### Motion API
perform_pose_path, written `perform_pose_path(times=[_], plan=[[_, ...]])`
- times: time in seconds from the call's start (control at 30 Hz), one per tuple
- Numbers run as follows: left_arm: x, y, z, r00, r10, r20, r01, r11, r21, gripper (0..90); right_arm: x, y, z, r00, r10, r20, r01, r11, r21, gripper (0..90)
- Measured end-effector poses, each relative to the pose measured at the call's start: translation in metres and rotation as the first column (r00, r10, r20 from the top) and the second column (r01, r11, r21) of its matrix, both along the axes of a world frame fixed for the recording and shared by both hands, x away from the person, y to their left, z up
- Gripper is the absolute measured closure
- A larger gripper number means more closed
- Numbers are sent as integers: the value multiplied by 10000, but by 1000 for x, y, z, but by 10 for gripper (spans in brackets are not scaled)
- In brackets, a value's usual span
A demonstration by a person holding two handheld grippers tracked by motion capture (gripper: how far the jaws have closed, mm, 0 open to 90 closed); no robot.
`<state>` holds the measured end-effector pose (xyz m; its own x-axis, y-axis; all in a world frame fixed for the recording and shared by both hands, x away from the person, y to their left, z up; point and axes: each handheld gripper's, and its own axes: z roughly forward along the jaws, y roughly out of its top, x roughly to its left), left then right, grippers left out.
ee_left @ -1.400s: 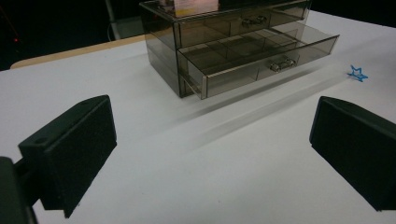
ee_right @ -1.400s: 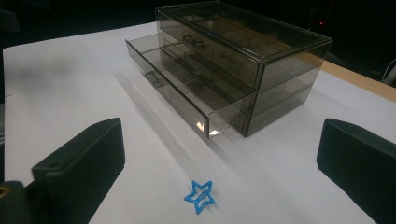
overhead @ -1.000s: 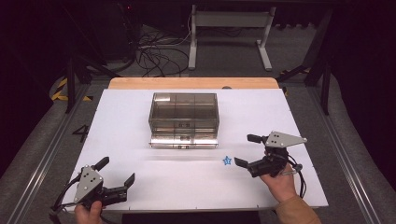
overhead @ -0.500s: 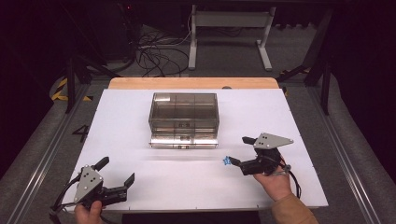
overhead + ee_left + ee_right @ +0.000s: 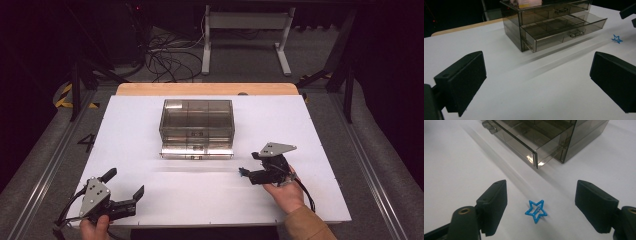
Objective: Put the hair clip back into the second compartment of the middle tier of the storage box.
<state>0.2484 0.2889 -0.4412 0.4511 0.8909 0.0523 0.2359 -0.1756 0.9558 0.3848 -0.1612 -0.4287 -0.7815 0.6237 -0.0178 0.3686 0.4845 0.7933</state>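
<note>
Star clip (image 5: pixel 536 211), blue and open-worked, lies flat on the white table (image 5: pixel 150 195) between the 2 jaws of the right gripper (image 5: pixel 243 172), touching neither pad; bare table shows on both sides of it. Going left to right: the left gripper (image 5: pixel 126 183) rests near the table's front edge at the left corner, its jaws spread wide with nothing between them, and a broad stretch of bare white surface runs ahead of it toward the smoky drawer box (image 5: pixel 197 121). That box stands ahead of both grippers, its lower drawer (image 5: pixel 564 31) pulled out toward the front, the drawer's front edge well apart from the star. The right gripper, held low just right of the drawer's corner, has its jaws partly apart and they have just been closing around the star, not yet pressing it
</note>
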Motion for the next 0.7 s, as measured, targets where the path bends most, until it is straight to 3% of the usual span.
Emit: perform_pose_path(times=[0.7], plan=[[1, 1, 0, 10000, -3, -35, 3, 10000, -1, 12, 10, 20, -21, 9988, -6, -484, -47, 9938, -1107, 376]])
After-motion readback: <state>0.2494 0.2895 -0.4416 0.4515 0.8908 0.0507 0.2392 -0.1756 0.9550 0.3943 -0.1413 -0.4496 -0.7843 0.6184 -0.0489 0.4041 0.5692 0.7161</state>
